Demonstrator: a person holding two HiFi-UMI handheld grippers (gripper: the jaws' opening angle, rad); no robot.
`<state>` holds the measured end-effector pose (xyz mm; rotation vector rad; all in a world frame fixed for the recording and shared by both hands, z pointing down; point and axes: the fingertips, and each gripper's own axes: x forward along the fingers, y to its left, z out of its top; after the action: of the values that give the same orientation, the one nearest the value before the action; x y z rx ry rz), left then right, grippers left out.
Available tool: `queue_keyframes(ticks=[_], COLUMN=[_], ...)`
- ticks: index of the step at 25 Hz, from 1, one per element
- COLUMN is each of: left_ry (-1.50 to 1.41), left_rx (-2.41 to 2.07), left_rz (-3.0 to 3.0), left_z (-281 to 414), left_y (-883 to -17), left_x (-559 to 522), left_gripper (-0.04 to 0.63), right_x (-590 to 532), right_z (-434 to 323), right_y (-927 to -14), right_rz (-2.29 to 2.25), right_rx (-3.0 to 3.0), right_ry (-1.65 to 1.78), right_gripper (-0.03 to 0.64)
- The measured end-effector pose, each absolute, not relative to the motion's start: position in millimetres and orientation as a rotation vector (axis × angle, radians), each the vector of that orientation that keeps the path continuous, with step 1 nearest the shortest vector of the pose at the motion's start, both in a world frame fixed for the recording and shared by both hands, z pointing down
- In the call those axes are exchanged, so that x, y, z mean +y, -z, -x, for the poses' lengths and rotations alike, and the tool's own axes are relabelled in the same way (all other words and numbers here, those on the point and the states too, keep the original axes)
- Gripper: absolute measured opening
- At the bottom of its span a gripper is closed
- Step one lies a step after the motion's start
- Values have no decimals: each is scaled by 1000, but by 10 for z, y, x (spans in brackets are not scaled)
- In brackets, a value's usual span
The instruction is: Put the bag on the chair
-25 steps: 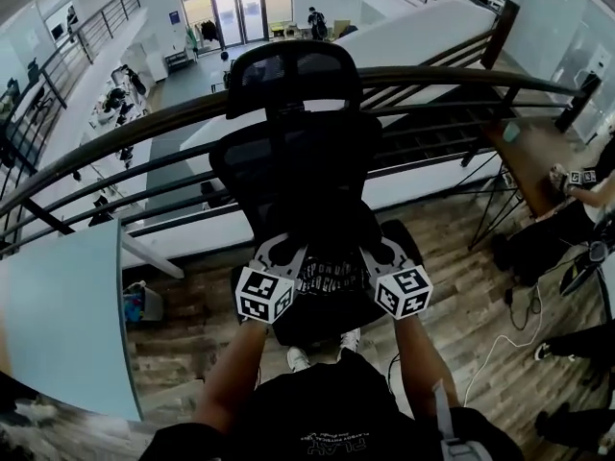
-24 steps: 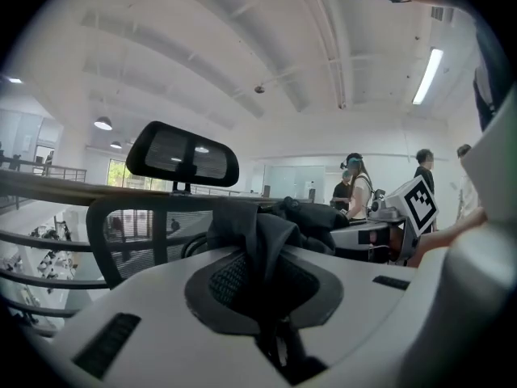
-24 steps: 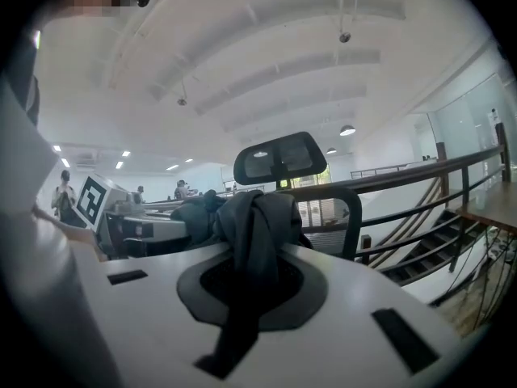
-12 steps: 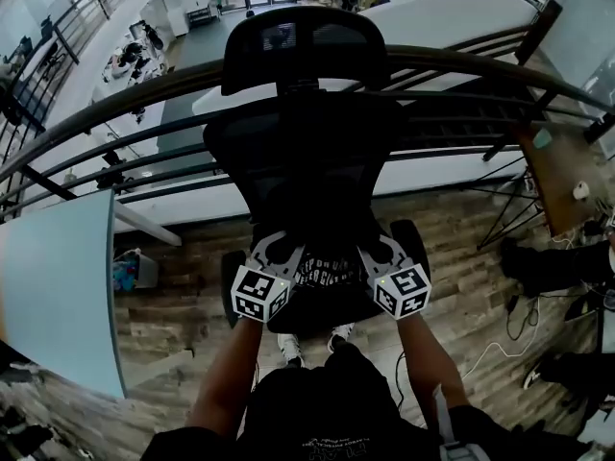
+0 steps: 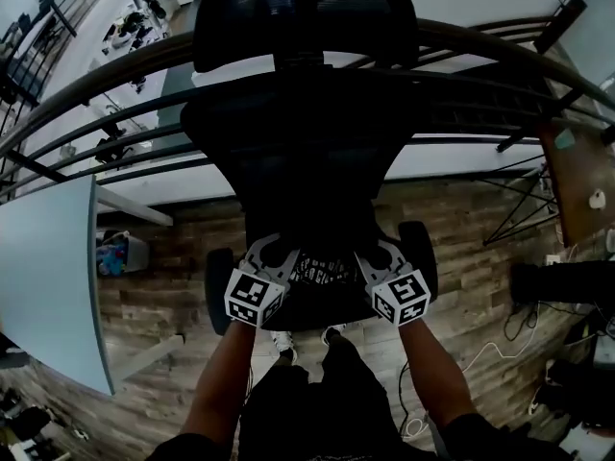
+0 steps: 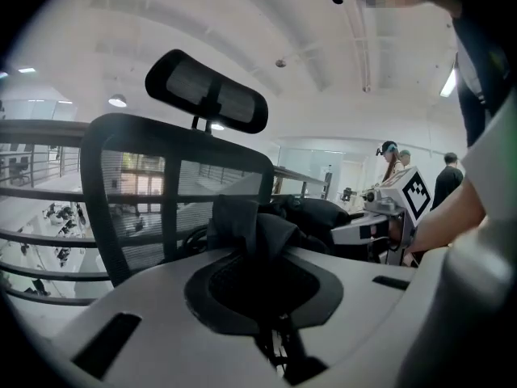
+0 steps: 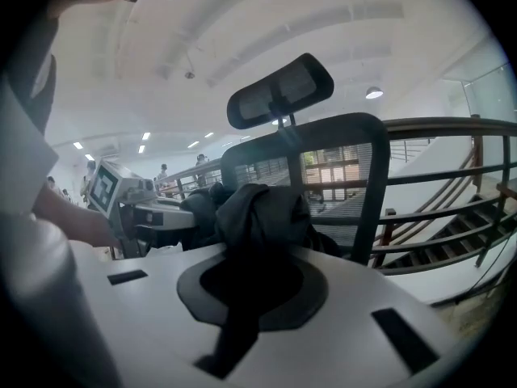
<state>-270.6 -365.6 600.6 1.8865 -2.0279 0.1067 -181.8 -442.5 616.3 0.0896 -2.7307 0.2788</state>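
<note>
Both grippers are at the chair, with the bag strung between them, low over the seat at the 6 o'clock side of the backrest. Whether it rests on the cushion, I cannot tell. On the left gripper the fingers are pinching a bunched fold of the bag's black fabric. It's the same on the right gripper, with its fingers clamped tight on dark cloth.

For room, the armrests hem the seat at 9 and 3 o'clock, just outside each gripper. The backrest mesh closes 12 o'clock, and the curved railing runs right behind it. The person's shoes stand at 6 o'clock under the seat's front edge. There is open wooden floor at 9 o'clock, a pale panel's edge beyond it, and cables at 4 o'clock.
</note>
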Motion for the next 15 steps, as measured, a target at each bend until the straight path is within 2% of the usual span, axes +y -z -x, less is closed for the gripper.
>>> queue_keyframes(ticks=[15], left_ry=[-91], left_rx=[-1989], left_rz=[-1734], left_z=[2907], left_y=[-6976], left_x=[-3836], left_gripper=[52], right_x=[-4659], right_z=[2006], right_y=[-7125], right_rz=[-41], right_rx=[-2617], right_ry=[-344], right_gripper=[28])
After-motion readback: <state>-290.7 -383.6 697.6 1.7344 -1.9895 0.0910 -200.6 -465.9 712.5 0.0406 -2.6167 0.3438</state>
